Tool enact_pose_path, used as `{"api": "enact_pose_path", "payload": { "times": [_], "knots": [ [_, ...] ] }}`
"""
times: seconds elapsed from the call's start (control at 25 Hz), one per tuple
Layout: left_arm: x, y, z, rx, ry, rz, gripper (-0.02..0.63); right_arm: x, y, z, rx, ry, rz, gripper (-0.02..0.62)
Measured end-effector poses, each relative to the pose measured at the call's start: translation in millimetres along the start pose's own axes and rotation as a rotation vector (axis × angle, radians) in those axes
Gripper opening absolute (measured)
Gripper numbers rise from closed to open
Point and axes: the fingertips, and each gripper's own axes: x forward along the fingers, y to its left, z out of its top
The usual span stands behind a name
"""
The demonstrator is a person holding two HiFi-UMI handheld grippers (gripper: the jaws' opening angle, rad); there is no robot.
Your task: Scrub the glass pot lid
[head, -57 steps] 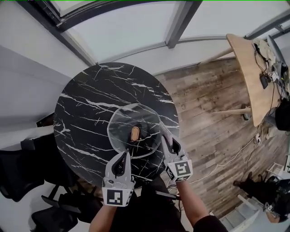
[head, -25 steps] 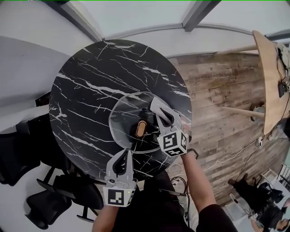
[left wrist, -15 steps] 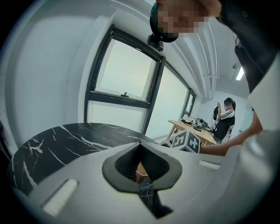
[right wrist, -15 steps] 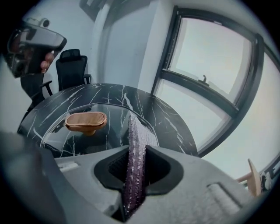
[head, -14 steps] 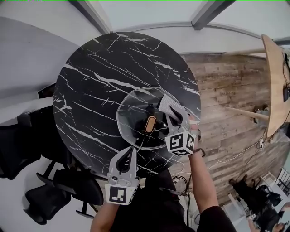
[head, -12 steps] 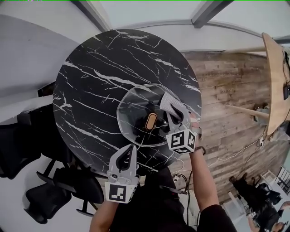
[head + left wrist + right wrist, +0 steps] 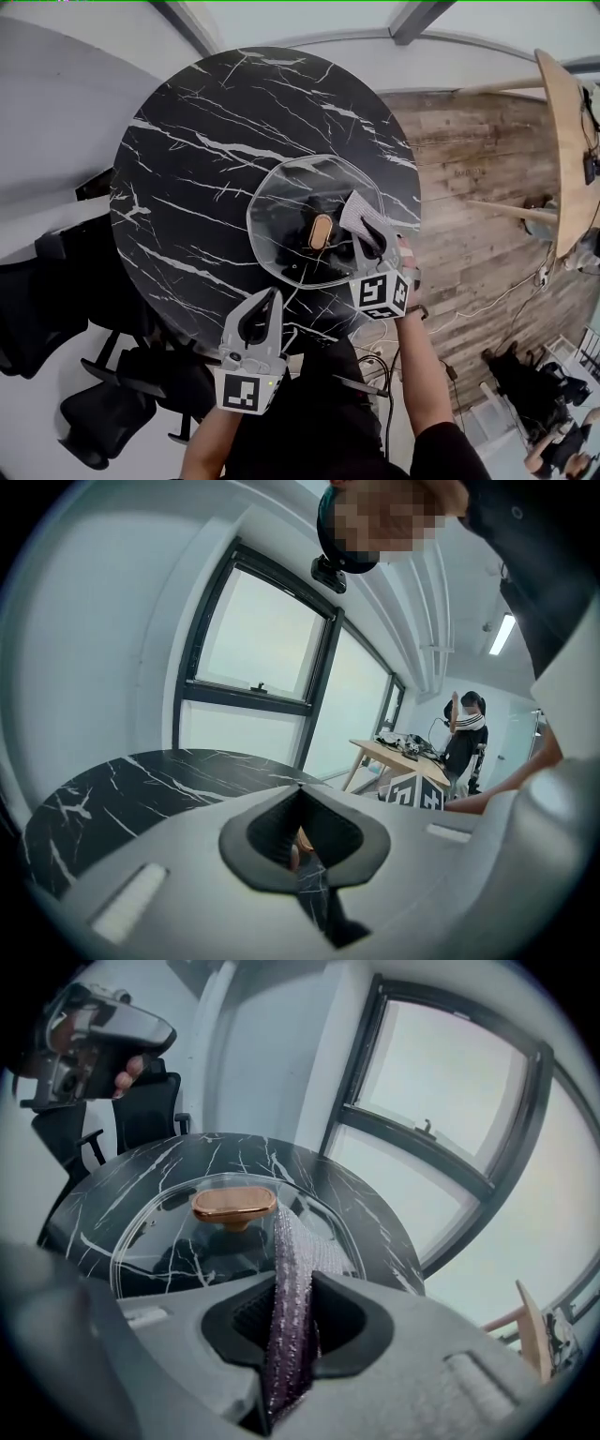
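From the head view, the glass pot lid [image 7: 281, 202] lies flat on the round black marble table [image 7: 187, 141], right of the middle, with its copper-coloured knob [image 7: 321, 232] facing up. My right gripper [image 7: 367, 234] reaches over the lid's right side and is clamped on a silvery scrub cloth [image 7: 359, 211], which lies on the glass just beside the knob. My left gripper [image 7: 270, 300] hangs at the table's near edge, apart from the lid.

In the left gripper view, my left gripper [image 7: 300, 794] has its jaws pressed together with nothing between them. Past them the table [image 7: 141, 780] stretches toward the windows. A wooden table [image 7: 394, 752] stands further off, with a person [image 7: 466, 733] beside it.

In the right gripper view, my right gripper [image 7: 291, 1307] pinches the scrub cloth [image 7: 295, 1269] upright between its jaws. The cloth's far end touches the lid [image 7: 169, 1232] to the right of the knob [image 7: 234, 1203]. My left gripper [image 7: 94, 1044] shows at the upper left above a black chair [image 7: 150, 1110].
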Motion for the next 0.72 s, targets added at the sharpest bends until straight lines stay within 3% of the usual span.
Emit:
{"api": "enact_pose_path", "payload": {
  "times": [0.36, 0.72],
  "knots": [
    [-20.5, 15.3, -13.4, 0.002, 0.006, -0.024, 0.002, -28.2, 40.0, -18.6, 0.111, 0.021, -0.079, 0.069],
    [-56.4, 37.2, -15.9, 0.048, -0.018, -0.035, 0.002, -39.6, 93.7, -17.9, 0.211, 0.023, -0.1, 0.069]
  ]
}}
